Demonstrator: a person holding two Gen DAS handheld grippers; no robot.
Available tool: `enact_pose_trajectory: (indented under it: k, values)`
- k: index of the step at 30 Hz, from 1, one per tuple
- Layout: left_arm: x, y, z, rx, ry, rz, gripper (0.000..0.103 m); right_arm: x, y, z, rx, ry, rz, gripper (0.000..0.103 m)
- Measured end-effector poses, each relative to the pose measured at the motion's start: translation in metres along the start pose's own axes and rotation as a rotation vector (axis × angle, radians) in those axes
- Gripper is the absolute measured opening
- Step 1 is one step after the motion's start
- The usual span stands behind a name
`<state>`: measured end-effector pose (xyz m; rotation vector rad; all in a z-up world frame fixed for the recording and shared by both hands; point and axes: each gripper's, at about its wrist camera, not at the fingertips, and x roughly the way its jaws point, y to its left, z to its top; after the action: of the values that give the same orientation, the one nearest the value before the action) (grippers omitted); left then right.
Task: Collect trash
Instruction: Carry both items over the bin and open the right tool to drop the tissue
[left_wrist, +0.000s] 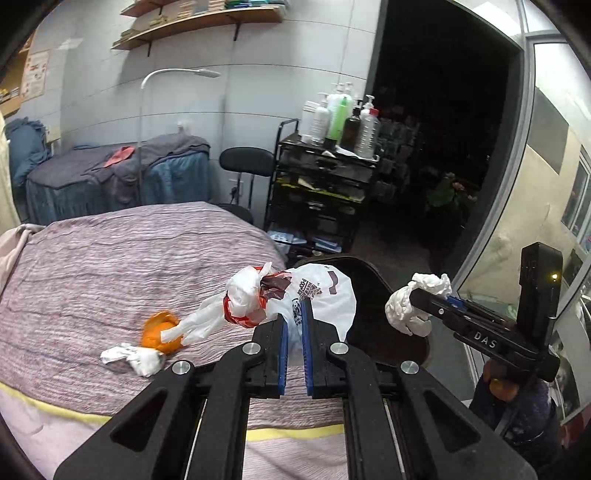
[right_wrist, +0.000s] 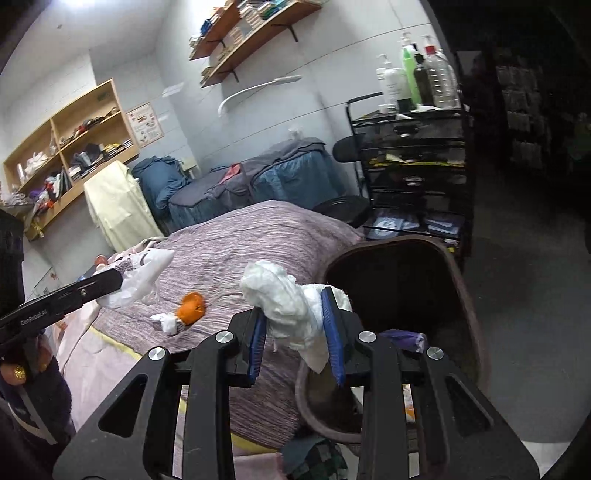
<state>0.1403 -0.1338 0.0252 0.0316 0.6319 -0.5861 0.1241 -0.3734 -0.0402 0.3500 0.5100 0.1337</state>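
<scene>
My left gripper (left_wrist: 294, 314) is shut on a white plastic bag (left_wrist: 325, 295) with red print, held above the striped purple bed cover; it also shows in the right wrist view (right_wrist: 140, 277). My right gripper (right_wrist: 295, 321) is shut on a crumpled white tissue wad (right_wrist: 288, 299), held at the rim of the dark brown trash bin (right_wrist: 469, 291); the wad also shows in the left wrist view (left_wrist: 410, 306). An orange peel (left_wrist: 160, 332) and a small crumpled white wrapper (left_wrist: 136, 356) lie on the bed cover (left_wrist: 110, 266); both show in the right wrist view, peel (right_wrist: 191, 302), wrapper (right_wrist: 168, 321).
The trash bin (left_wrist: 369, 280) stands beside the bed's right edge. A black trolley (left_wrist: 317, 184) with bottles and a black stool (left_wrist: 245, 162) stand behind. A second covered bed (left_wrist: 110, 177) lies by the far wall. The floor (right_wrist: 524, 295) lies to the right.
</scene>
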Motion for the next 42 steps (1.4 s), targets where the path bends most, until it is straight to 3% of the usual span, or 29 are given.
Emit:
enact_pose_trajectory:
  k: [16,20,21,23,26,42]
  values:
    - [0.041,-0.043,0.005,0.076,0.067,-0.077,0.007,0.039,-0.079,-0.02,0.149,0.108,-0.133,0.031]
    - [0.049,-0.048,0.003,0.081,0.089,-0.088,0.007,0.048,-0.092,-0.031,0.202,0.131,-0.162,0.063]
    - [0.051,-0.049,0.003,0.082,0.093,-0.09,0.007,0.048,-0.094,-0.033,0.212,0.13,-0.168,0.065]
    - [0.055,-0.051,0.001,0.083,0.104,-0.095,0.007,0.046,-0.096,-0.035,0.224,0.123,-0.175,0.066]
    - [0.059,-0.054,0.0,0.087,0.112,-0.098,0.007,0.039,-0.098,-0.036,0.229,0.099,-0.191,0.075]
    - [0.084,-0.085,0.011,0.14,0.135,-0.132,0.007,-0.013,-0.1,-0.023,0.243,-0.063,-0.253,0.077]
